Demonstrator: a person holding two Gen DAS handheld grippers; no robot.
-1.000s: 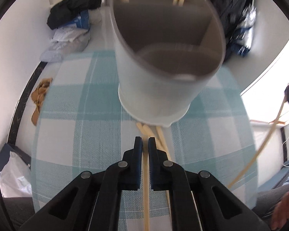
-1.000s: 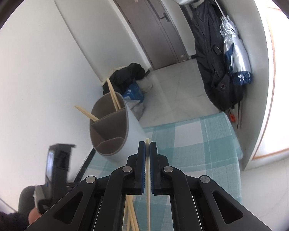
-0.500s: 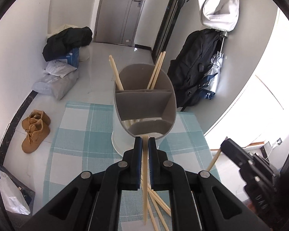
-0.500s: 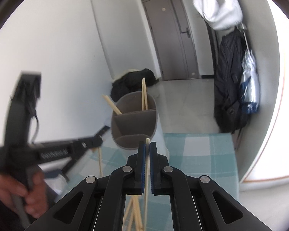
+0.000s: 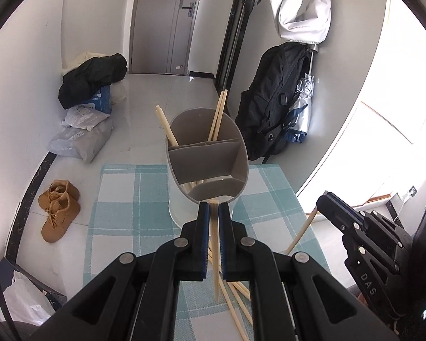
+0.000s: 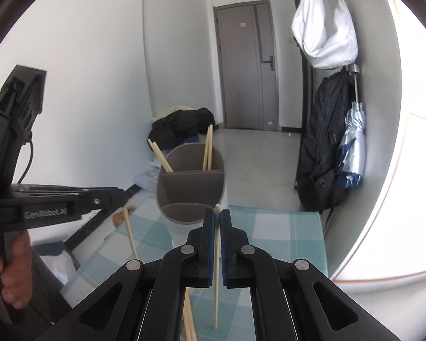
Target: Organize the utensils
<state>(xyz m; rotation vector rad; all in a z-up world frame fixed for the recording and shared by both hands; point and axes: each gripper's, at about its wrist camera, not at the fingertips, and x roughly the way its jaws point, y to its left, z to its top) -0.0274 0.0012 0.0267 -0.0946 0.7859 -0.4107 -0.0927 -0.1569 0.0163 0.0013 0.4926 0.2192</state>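
The desk [image 5: 122,213] carries a checked teal and white cloth [image 5: 119,227], and both grippers hang above it, pointing toward the far end.

The holder [image 5: 207,167] is a grey oval cup with inner walls that make three compartments. It stands on the cloth just ahead of both grippers. Four chopsticks stand in its far compartment: two lean to the left [image 5: 165,126] and two lean to the right [image 5: 219,115].

The left gripper [image 5: 212,244] is held almost level over the cloth, just before the near rim of the holder. Its fingers [image 5: 202,244] are close together and pinch one chopstick [image 5: 214,255], which hangs down with its thin end toward the cloth. In the right view, the hand [image 6: 12,281] holds the handle of this gripper at the left edge.

The right gripper [image 6: 217,244] is also near level and a little behind the holder. Its fingers [image 6: 209,244] pinch one upright chopstick [image 6: 216,270], whose top end shows just above the tips.

Under the left gripper, loose chopsticks [image 5: 238,307] lie on the cloth in a crossed bunch; I cannot count them surely because the gripper covers part.
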